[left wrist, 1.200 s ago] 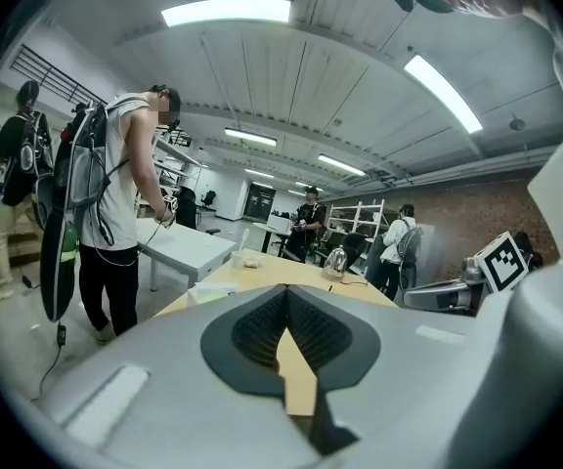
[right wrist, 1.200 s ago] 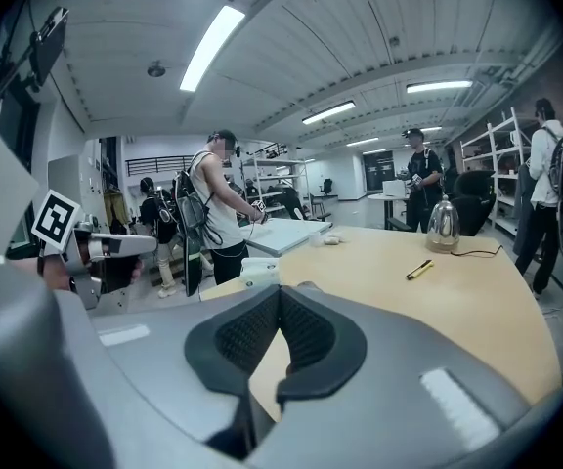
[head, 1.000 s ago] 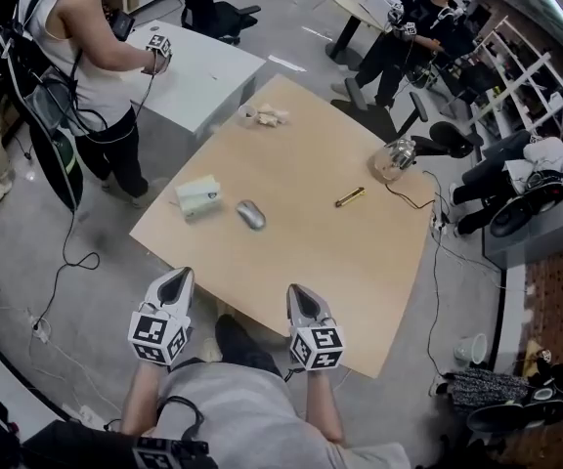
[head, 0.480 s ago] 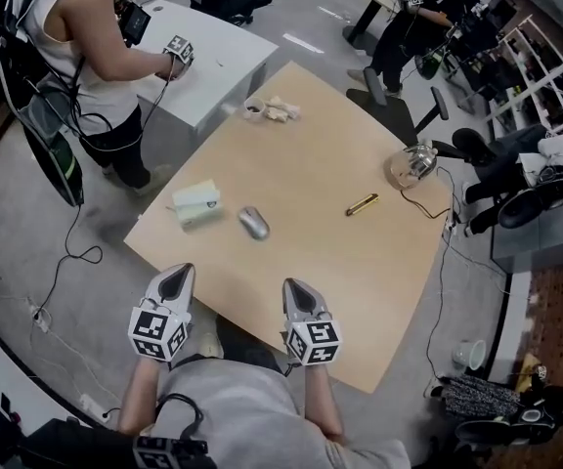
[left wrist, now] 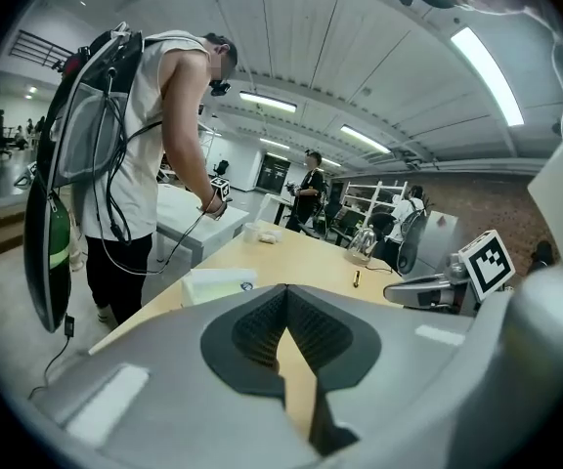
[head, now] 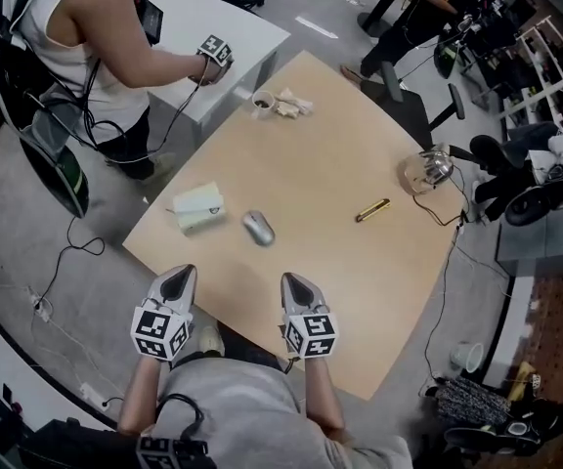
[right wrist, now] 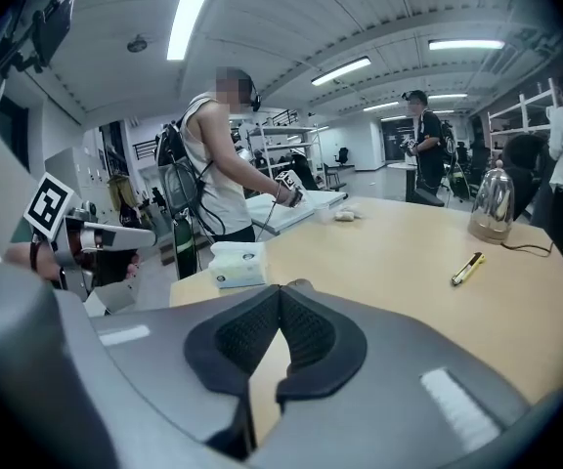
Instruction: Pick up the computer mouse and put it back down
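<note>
A silver computer mouse lies on the light wooden table, near its front left part. Both grippers hang side by side in front of the table's near edge, pointing toward it. My left gripper is just off the table's near edge, its jaws shut on nothing. My right gripper reaches over the near edge, a short way short and right of the mouse, also shut and empty. In the right gripper view a small grey hump, probably the mouse, peeks just above the jaw tips.
A white tissue box sits left of the mouse. A yellow utility knife and a glass kettle with a cord lie to the right. A cup and crumpled paper sit at the far edge. A person works at a white table beyond.
Both grippers have come a little closer to the table and the mouse, still shut. The mouse has not moved on the table. The person at the white table has reached further over it.
</note>
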Available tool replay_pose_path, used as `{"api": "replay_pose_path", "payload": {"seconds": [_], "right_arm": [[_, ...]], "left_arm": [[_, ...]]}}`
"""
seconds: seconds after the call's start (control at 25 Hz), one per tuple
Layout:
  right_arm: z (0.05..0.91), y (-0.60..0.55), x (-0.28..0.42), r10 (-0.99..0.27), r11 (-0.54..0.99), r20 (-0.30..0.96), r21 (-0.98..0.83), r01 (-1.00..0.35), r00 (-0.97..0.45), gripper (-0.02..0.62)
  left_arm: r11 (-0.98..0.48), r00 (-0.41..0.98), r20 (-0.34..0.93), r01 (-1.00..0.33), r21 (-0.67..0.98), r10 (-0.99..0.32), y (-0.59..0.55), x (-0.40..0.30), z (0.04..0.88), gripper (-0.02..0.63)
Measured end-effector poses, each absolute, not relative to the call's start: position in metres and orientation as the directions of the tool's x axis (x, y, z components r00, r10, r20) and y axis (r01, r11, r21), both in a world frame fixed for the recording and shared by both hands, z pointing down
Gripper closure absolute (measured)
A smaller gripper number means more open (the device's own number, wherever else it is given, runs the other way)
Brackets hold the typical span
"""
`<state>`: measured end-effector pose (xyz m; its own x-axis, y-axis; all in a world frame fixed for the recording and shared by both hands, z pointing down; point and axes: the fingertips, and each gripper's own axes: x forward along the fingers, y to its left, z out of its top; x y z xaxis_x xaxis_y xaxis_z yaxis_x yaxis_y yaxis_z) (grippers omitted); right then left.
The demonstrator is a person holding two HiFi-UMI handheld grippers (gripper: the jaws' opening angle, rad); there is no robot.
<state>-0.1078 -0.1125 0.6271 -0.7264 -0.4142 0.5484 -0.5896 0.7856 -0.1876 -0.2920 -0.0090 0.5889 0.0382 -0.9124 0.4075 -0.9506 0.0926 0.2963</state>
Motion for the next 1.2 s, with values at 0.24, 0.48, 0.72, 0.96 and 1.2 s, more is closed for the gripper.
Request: {"api": "replay_pose_path", "payload": {"seconds": [0.24, 0.48, 0.72, 0.96, 1.2], "right_arm": [[0.649, -0.133, -0.128, -0.382, 0.828, 0.587, -0.126, -0.547, -0.714, 0.589], [0.670, -0.151, -0.152, -0.334, 0.866, 0.658, -0.069, -0.495, -0.675, 0.589], [0.691, -0.161, -0.176, -0.286, 0.889, 0.710, -0.054, -0.455, -0.643, 0.588], [0.708, -0.171, -0.192, -0.242, 0.907, 0.753, -0.048, -0.418, -0.612, 0.550], [0.723, -0.183, -0.206, -0.188, 0.921, 0.808, -0.052, -0.386, -0.558, 0.490]], "left_arm": [[0.115, 0.029, 0.425, -0.945, 0.308, -0.905, -0.019, -0.299, 0.598, 0.586], [0.145, 0.011, 0.439, -0.937, 0.319, -0.899, -0.021, -0.306, 0.602, 0.586], [0.180, -0.013, 0.458, -0.929, 0.323, -0.889, -0.017, -0.315, 0.609, 0.586], [0.208, -0.036, 0.464, -0.922, 0.326, -0.885, -0.013, -0.320, 0.608, 0.586], [0.232, -0.050, 0.477, -0.915, 0.331, -0.877, -0.013, -0.325, 0.603, 0.586]]}}
